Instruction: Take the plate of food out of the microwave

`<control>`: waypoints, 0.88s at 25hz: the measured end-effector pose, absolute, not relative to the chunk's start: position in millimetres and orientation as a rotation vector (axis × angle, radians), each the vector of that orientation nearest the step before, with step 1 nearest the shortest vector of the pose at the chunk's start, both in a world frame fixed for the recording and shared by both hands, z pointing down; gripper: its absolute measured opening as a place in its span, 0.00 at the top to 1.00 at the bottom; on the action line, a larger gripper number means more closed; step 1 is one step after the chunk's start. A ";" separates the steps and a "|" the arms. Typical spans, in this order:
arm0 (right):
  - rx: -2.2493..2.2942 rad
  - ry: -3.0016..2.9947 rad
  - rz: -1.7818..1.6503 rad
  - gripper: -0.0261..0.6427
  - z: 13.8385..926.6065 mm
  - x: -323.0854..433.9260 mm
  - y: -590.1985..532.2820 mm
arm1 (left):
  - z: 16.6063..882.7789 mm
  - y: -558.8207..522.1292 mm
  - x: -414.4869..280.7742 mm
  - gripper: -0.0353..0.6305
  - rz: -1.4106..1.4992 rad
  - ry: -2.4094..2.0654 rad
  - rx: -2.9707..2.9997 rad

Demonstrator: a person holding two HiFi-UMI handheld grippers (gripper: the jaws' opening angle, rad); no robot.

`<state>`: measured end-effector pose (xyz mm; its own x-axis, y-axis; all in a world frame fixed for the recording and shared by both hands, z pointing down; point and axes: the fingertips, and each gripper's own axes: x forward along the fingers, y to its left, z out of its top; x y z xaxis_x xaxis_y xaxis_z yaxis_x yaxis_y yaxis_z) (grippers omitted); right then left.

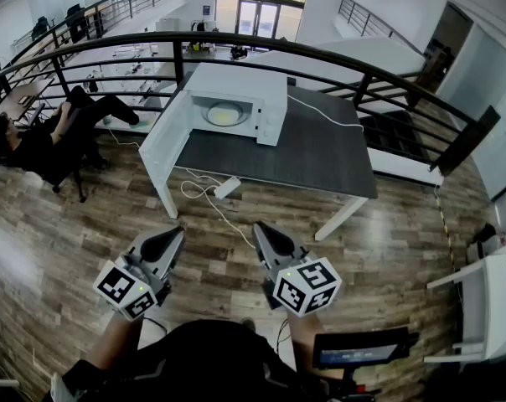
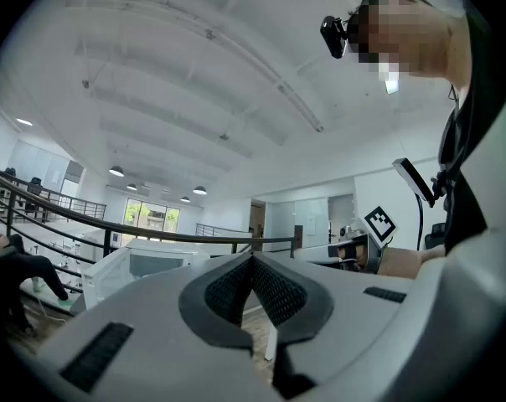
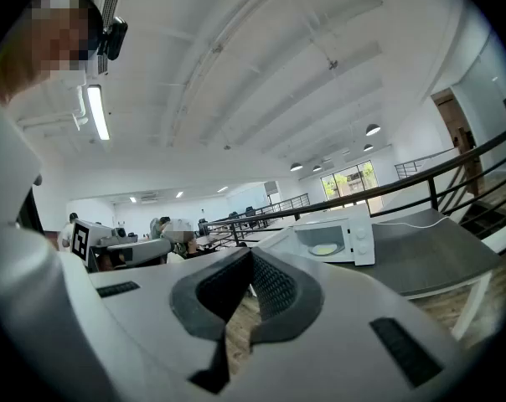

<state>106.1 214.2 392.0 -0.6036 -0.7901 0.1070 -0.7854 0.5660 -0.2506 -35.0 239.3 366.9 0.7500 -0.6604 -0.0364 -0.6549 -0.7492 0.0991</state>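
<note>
Head view: left gripper (image 1: 173,239) and right gripper (image 1: 265,233) have jaws pressed together, empty; left unopened, they could shove the plate of food (image 1: 224,114) inside the microwave (image 1: 261,86), upper centre.

the grey and white left gripper (image 1: 178,234) and right gripper (image 1: 260,228) are held side by side, both about level, jaws pressed together on nothing.

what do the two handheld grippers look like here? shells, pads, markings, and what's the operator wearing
The two match. The left gripper and the right gripper each have a pale grey shell that tapers to dark, grid-textured pads set in a black surround. Each carries a white cube printed with black square markers. The person wears a black top.
</note>
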 end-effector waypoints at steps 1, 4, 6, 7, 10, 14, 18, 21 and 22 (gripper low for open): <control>-1.390 2.765 -0.430 0.96 391.9 104.4 215.5 | 366.9 240.3 -36.6 0.94 -0.107 -1.079 2.863; -1.393 2.757 -0.433 0.96 390.9 100.1 217.8 | 367.3 242.4 -41.8 0.94 -0.109 -1.076 2.863; -1.403 2.749 -0.434 0.96 390.2 98.3 217.7 | 368.0 243.2 -44.2 0.94 -0.109 -1.068 2.864; -1.410 2.747 -0.431 0.96 390.2 97.4 217.6 | 368.4 243.6 -45.0 0.94 -0.109 -1.063 2.866; -1.420 2.738 -0.428 0.96 389.9 93.6 219.4 | 368.4 245.6 -48.4 0.94 -0.115 -1.054 2.868; -1.418 2.709 -0.436 0.96 387.6 87.2 222.3 | 366.0 248.4 -54.6 0.94 -0.124 -1.042 2.875; -1.440 2.703 -0.439 0.96 387.8 78.5 223.0 | 366.0 246.8 -65.9 0.94 -0.136 -1.058 2.870; -1.447 2.677 -0.433 0.96 385.5 69.8 221.9 | 367.7 244.1 -75.0 0.94 -0.136 -1.049 2.870; -1.451 2.670 -0.428 0.96 385.3 66.7 221.2 | 368.6 243.3 -77.5 0.94 -0.135 -1.040 2.872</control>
